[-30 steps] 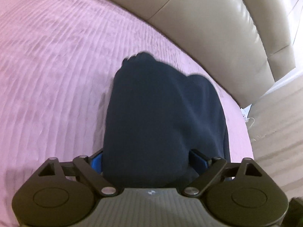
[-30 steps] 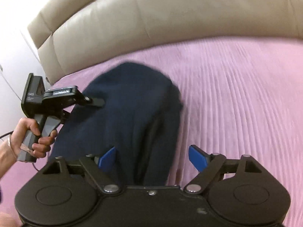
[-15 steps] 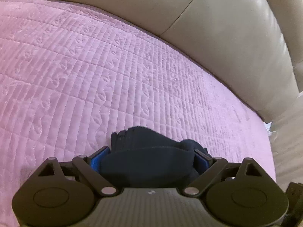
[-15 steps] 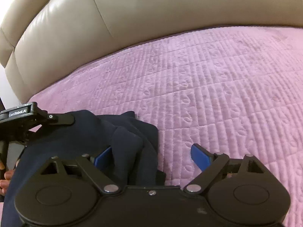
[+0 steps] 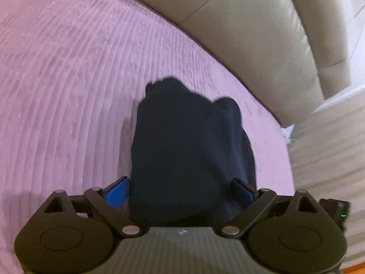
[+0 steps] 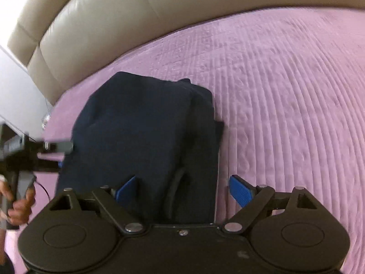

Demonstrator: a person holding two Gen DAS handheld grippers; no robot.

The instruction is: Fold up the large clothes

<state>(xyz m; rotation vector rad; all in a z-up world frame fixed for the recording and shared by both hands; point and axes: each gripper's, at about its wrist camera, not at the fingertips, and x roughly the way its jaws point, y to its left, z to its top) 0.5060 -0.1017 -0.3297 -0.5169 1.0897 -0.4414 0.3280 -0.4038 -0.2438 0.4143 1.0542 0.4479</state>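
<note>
- We note a dark navy folded cloth garment [image 5: 189, 146] lying on a pink quilted ribbed bedspread [image 5: 68, 91].
- We find the left gripper [image 5: 180, 190], black with blue finger pads [image 5: 118, 190], with its jaws set wide; the garment's near end fills the gap between them. We cannot tell whether the pads press on the cloth.
- We record a beige padded leather headboard [image 5: 251, 34] bordering the bedspread's far edge, with a seam dividing its panels.
- We observe a pale striped floor surface [image 5: 330, 148] to the right of the bed.
- We see a small green light [image 5: 342, 215] on a black unit at the gripper's right side.
</note>
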